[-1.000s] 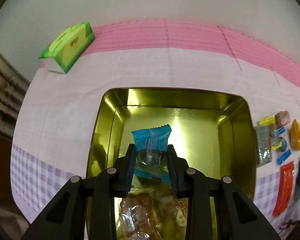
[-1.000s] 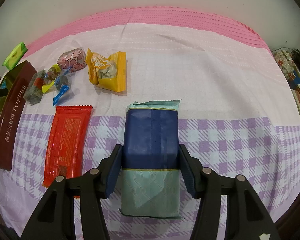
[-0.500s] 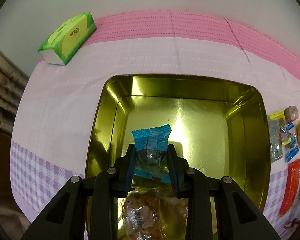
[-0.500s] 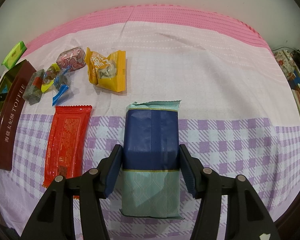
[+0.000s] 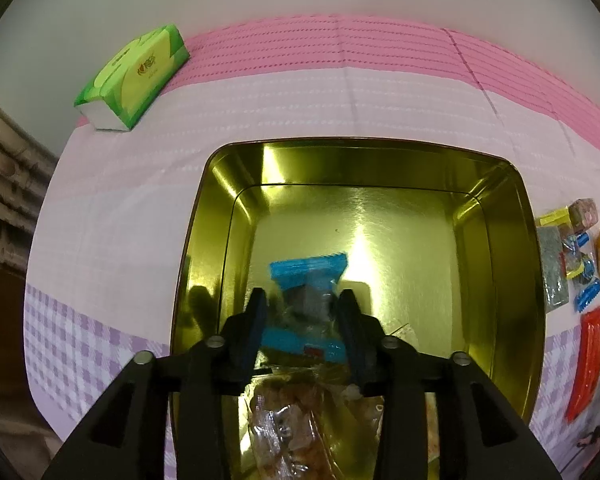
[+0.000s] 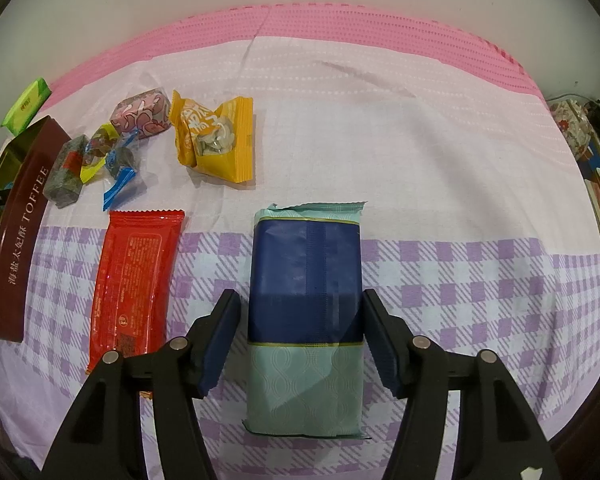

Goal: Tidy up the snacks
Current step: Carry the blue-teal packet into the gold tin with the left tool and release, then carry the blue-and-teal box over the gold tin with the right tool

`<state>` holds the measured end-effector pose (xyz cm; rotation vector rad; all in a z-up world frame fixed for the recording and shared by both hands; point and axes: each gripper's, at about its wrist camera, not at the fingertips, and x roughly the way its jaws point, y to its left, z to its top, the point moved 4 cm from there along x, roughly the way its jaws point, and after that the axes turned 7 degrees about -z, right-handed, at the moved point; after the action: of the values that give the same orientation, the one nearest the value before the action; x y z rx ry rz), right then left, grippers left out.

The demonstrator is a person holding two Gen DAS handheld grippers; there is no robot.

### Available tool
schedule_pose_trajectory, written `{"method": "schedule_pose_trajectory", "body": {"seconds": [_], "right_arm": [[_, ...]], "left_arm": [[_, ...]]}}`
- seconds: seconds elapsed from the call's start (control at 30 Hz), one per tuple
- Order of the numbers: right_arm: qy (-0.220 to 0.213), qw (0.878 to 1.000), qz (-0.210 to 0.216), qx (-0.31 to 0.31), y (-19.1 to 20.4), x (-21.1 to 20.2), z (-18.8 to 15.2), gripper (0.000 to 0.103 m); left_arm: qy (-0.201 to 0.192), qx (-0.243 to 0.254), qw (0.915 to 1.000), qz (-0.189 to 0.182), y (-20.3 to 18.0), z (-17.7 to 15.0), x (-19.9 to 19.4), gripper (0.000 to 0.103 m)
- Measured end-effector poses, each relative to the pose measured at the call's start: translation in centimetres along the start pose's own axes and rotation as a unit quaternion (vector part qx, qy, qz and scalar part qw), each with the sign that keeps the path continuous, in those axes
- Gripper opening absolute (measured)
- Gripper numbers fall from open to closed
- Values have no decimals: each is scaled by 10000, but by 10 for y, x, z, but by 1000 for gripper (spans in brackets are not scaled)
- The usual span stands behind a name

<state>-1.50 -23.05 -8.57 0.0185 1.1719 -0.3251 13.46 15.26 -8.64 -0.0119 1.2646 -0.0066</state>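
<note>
Both views are evenly and fairly brightly lit from overhead, with soft shadows. In the left wrist view the gold tin [image 5: 496, 280] throws strong glare — a white streak runs down its floor and bright patches sit on the far wall. The blue snack packet [image 5: 306, 276] is smeared by motion blur, while the tablecloth [image 5: 140, 208] stays fairly sharp. The right wrist view is crisp; the navy and teal packet [image 6: 305, 280] casts only a thin shadow at its near edge. Fisheye distortion bends the cloth's edges — both frames fall to black vignette at the corners.
</note>
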Motion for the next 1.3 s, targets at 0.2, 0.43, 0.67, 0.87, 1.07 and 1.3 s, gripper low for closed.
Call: {"method": "schedule_pose_trajectory", "body": {"seconds": [0.2,0.43,0.67,0.87,1.07,1.3], "right_arm": [[19,10000,2,-9,1,1,1,59],[29,10000,16,-51,1,1,1,53],[35,10000,3,-81,5,-2,1,46],[44,10000,-54,-27,7,-6,-3,46],[-69,10000,7,28,15,-19,11,46],[-294,9989,346,-70,40,-50,24,46]], "left_arm": [[-108,95,9999,-3,-3,-3,-9,53],[-234,193,9995,25,-8,-7,-19,60],[-426,160,9989,-81,-11,-16,-36,62],[-670,26,9977,-49,-6,-26,-56,66],[-915,-341,9952,98,12,-39,-70,66],[-1068,-928,9895,298,47,-59,-81,66]]}}
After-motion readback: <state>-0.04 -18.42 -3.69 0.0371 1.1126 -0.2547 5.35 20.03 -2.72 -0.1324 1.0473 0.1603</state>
